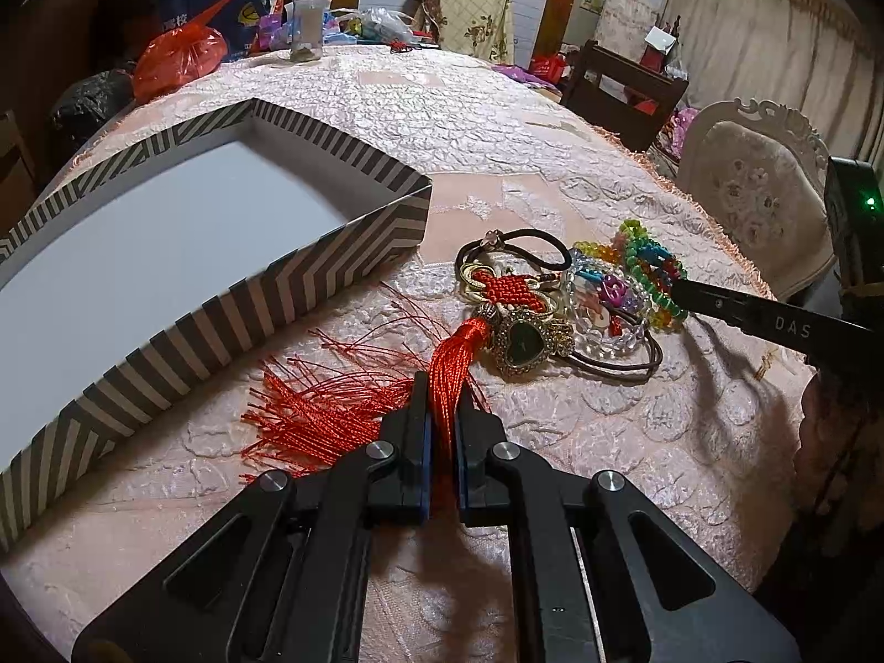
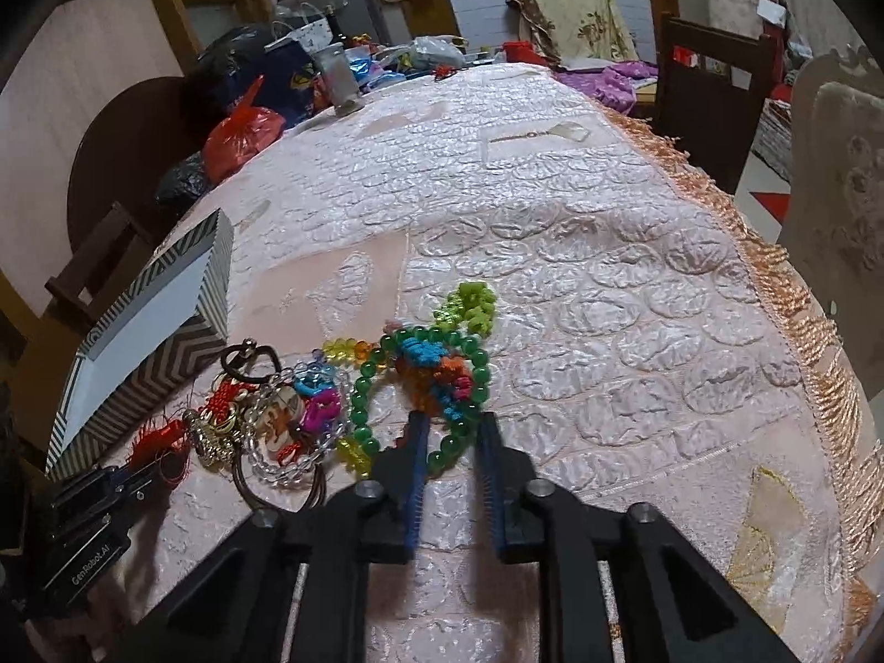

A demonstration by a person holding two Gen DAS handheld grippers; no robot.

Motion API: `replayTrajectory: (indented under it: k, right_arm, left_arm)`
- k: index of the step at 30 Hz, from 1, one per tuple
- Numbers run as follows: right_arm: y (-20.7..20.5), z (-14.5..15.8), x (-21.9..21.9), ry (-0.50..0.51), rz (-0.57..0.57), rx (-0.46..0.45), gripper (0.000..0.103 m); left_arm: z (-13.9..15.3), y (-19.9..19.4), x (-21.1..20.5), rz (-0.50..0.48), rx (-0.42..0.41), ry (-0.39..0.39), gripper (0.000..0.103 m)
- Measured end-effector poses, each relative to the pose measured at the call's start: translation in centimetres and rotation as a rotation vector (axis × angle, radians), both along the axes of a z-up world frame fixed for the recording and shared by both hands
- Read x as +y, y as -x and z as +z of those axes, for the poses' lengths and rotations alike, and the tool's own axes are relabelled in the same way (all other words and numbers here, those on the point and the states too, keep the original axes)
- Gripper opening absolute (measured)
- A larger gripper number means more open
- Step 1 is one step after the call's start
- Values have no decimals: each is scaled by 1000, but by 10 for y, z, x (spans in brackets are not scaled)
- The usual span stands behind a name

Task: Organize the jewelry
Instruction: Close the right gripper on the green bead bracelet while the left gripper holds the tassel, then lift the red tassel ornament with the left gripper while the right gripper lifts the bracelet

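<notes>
We have the left hand-held gripper (image 1: 442, 414) clamped tight on the red tassel (image 1: 447, 370) of the knot charm (image 1: 511, 290), low in the frame's centre, so the charm can be lifted clear of the tangle. The right hand-held gripper (image 2: 450, 431) stands nearly shut around the green bead bracelet (image 2: 364, 387); whether its pads actually press the beads we cannot tell. The jewelry pile (image 1: 580, 298) lies on the pink surface (image 1: 497, 127), just beside the empty striped box (image 1: 232, 309) at left, likely its destination
</notes>
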State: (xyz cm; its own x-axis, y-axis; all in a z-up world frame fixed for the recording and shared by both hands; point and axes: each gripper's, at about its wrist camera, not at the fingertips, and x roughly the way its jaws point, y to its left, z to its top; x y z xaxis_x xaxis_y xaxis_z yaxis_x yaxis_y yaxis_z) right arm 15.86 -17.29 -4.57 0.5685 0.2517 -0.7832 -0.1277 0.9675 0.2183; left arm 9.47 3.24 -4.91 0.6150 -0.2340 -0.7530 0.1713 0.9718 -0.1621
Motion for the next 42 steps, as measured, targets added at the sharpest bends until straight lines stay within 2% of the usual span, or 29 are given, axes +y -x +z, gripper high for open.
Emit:
replayTrajectory:
  k: [7,19,21,23,26,29,34,39,42]
  right_arm:
    - [9,20,-5,27,-27,-97,7]
    - [43,80,-1,-94,56,-348,7]
    - [44,79,0,-94,61,-325,7]
    - [41,70,2,-73,62,-262,7]
    - [28,40,-1,15,11,-97,7]
    - [20,17,-17,3,-52,30,7]
    - [19,11,-31,-98,-89,77,7]
    - [16,6,-28,-61,-77,69,8]
    - [12,5,-22,-44,-51,48,14]
  left_arm:
    - [0,0,1,2,-2,-3,5]
    - [0,1,1,4,-3,-6,5]
    - [0,1,1,3,-2,-4,5]
    - [0,1,1,4,-2,-2,5]
    - [0,1,1,4,-2,-2,5]
    - [0,1,1,6,-1,3,5]
    - [0,0,2,7,0,6,5]
    - [0,0,2,7,0,7,5]
    - [0,1,2,7,0,7,5]
